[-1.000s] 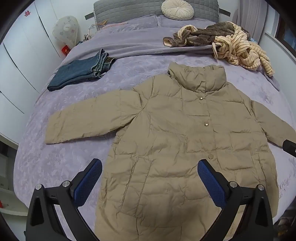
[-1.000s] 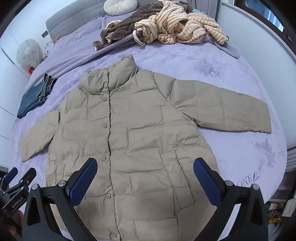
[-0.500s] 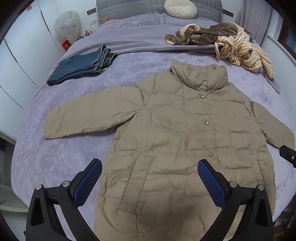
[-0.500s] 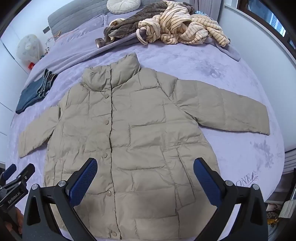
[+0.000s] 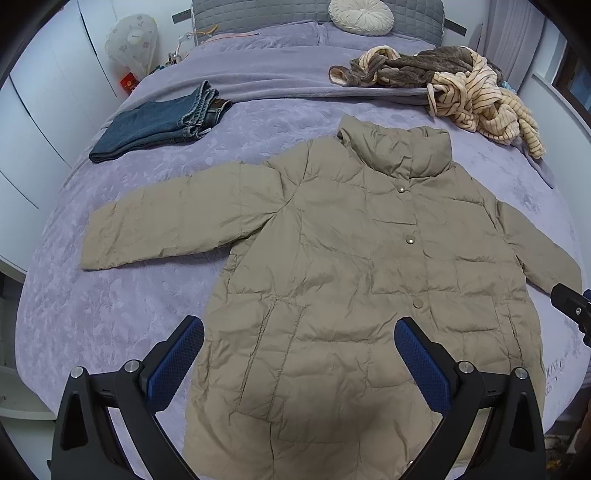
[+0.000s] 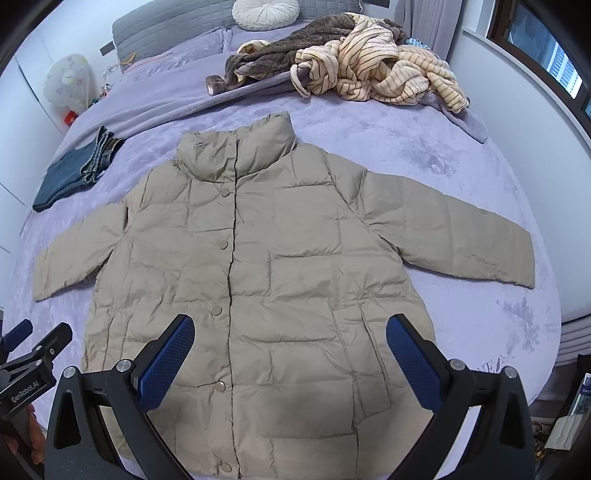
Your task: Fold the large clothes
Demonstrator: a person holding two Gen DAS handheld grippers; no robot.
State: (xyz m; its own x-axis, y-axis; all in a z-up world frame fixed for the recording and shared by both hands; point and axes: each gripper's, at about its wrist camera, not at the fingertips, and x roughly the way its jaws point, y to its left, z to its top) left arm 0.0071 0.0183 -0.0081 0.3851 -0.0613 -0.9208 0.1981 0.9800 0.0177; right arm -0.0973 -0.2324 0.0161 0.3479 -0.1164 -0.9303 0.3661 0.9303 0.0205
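A beige quilted puffer jacket lies flat and buttoned on the purple bed, collar away from me, both sleeves spread out to the sides; it also shows in the right wrist view. My left gripper is open and empty, hovering above the jacket's lower left front. My right gripper is open and empty, hovering above the jacket's lower right front. The left gripper's tip shows at the left edge of the right wrist view; the right gripper's tip shows at the right edge of the left wrist view.
Folded blue jeans lie at the far left of the bed. A heap of brown and striped clothes lies at the far right. A round cushion rests by the grey headboard. White wardrobes stand left; a window wall right.
Both grippers have drawn back and risen a little, so the jacket sits lower and farther in each view. Both stay open. The jacket has not moved.
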